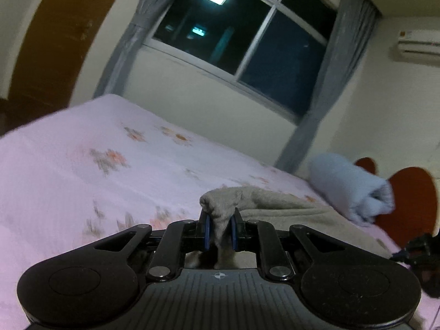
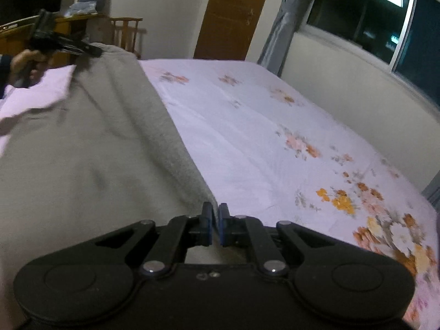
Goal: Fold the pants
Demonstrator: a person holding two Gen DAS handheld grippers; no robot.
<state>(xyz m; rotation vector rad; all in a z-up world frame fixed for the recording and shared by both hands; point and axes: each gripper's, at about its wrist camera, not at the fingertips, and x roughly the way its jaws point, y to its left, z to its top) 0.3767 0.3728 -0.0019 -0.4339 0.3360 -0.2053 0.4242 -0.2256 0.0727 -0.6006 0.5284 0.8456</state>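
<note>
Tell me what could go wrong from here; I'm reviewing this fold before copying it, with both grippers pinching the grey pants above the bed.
1. The right gripper seems to pinch only the thin edge of the grey pants; that edge may slip out mid-fold.
2. The left gripper holds a bunched wad of cloth, so the fold could land creased or uneven.
3. The rolled blue towel lies close to the pants on the bed; the carried cloth could drag over it.
</note>
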